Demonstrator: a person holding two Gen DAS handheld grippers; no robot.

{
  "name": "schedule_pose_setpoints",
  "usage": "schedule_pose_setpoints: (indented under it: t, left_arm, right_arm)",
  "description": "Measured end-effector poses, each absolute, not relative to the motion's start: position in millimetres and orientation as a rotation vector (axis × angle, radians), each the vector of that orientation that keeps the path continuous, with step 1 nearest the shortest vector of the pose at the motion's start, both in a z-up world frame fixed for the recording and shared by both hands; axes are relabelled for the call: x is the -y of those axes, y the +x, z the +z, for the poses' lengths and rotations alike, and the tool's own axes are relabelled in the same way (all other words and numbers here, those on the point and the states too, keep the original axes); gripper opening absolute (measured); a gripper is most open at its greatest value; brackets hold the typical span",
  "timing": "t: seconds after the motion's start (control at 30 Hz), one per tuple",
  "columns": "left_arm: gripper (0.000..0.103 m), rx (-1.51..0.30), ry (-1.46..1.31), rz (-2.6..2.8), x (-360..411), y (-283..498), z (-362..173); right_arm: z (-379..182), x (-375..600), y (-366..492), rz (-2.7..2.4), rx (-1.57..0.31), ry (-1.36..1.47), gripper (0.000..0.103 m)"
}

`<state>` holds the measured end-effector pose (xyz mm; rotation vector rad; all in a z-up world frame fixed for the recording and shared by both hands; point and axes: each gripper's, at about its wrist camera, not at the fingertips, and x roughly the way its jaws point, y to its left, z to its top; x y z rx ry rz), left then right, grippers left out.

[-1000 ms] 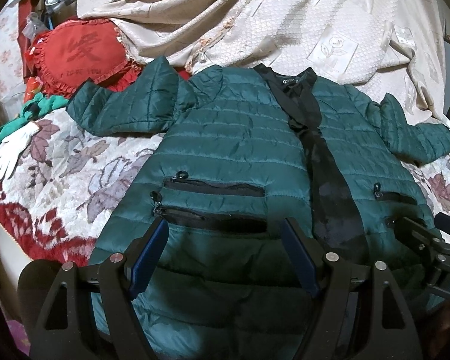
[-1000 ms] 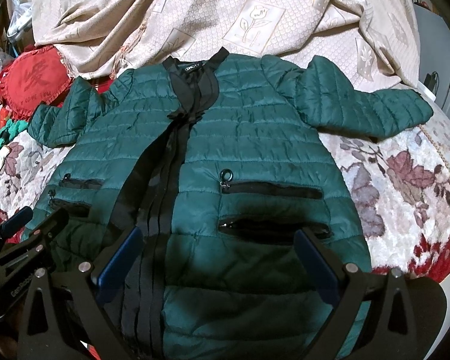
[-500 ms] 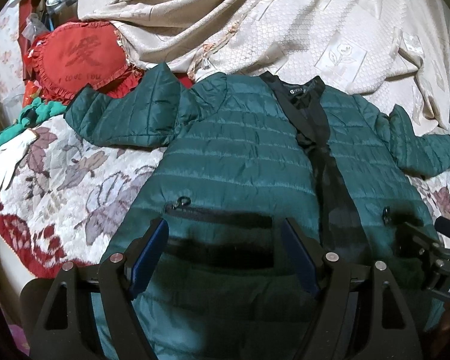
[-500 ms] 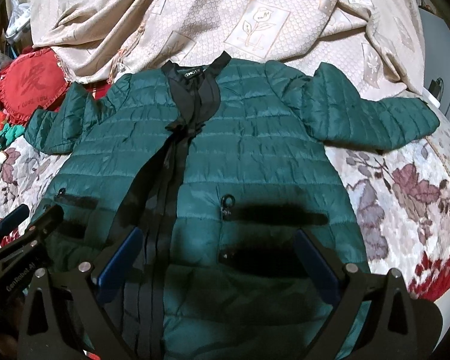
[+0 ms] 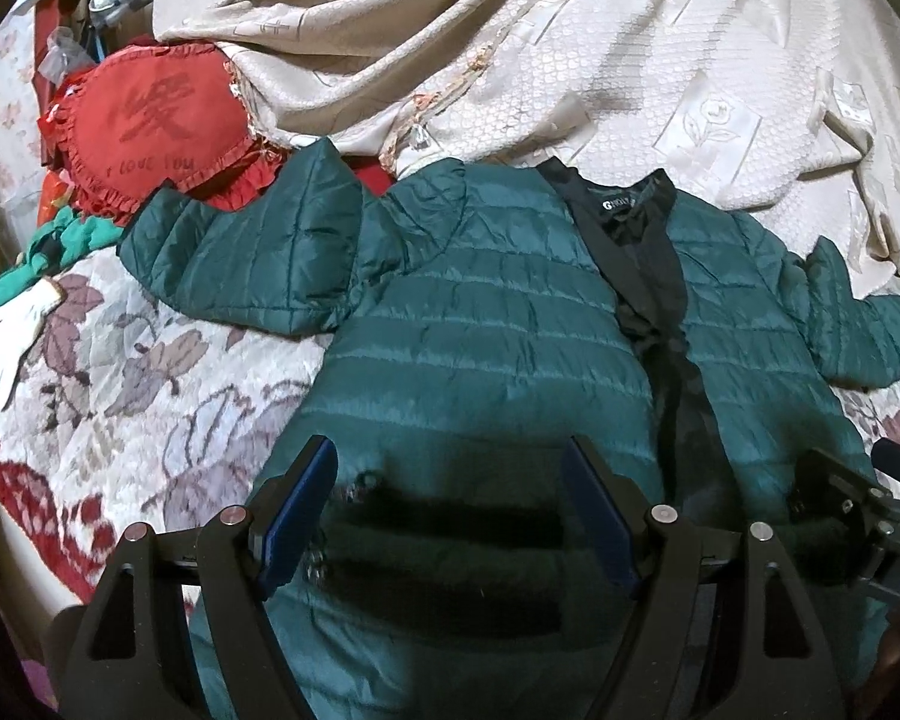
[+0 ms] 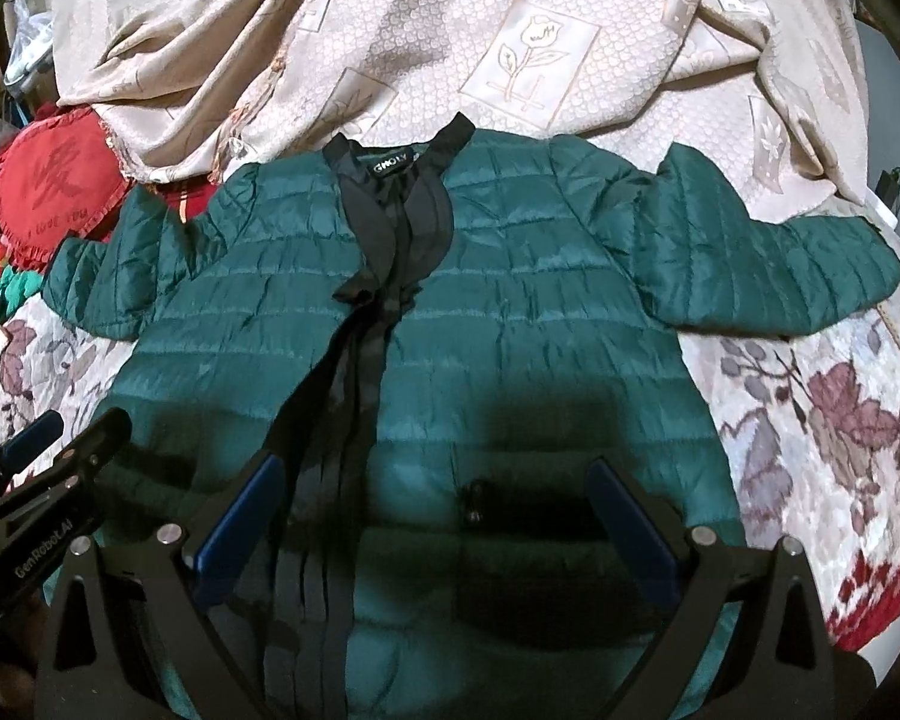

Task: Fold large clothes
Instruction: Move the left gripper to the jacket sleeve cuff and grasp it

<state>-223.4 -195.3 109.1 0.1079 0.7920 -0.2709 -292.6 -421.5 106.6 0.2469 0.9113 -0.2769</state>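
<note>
Left wrist view: the left gripper [image 5: 450, 504] hangs over the lower front of the green quilted jacket [image 5: 486, 348], jaws spread wide and gripping nothing. The jacket lies face up on the floral bedspread [image 5: 150, 384], sleeves out to either side, collar toward the beige blanket [image 5: 570, 60]. A red cushion [image 5: 156, 126] sits just beyond its left sleeve.

Right wrist view: the right gripper [image 6: 435, 507] hovers above the jacket's [image 6: 510, 312] hem area, jaws released and empty, beside its black placket [image 6: 354, 396].
</note>
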Motion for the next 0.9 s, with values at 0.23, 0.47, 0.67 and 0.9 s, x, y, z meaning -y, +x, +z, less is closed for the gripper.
schedule_pose_setpoints:
  t: [0.23,0.47,0.67,0.9]
  left_arm:
    - [0.061,-0.808,0.095,-0.257,199.1,-197.2,108.4]
    - [0.061,-0.815,0.087,-0.239,202.5,-171.7,105.8]
    - [0.061,-0.823,0.088,-0.228,204.7,-153.5,100.0]
    - [0.061,-0.847,0.087,-0.213,209.3,-130.4,90.0]
  right_arm:
    - [103.7,428.0,-264.7,-0.282,-0.921,0.228,0.102]
    - [99.5,435.7,-242.2,-0.279,-0.921,0.24,0.102]
    - [95.1,445.2,-224.7,-0.29,-0.932,0.226,0.102]
    - [88.4,450.5,-202.7,-0.282,-0.923,0.226,0.102]
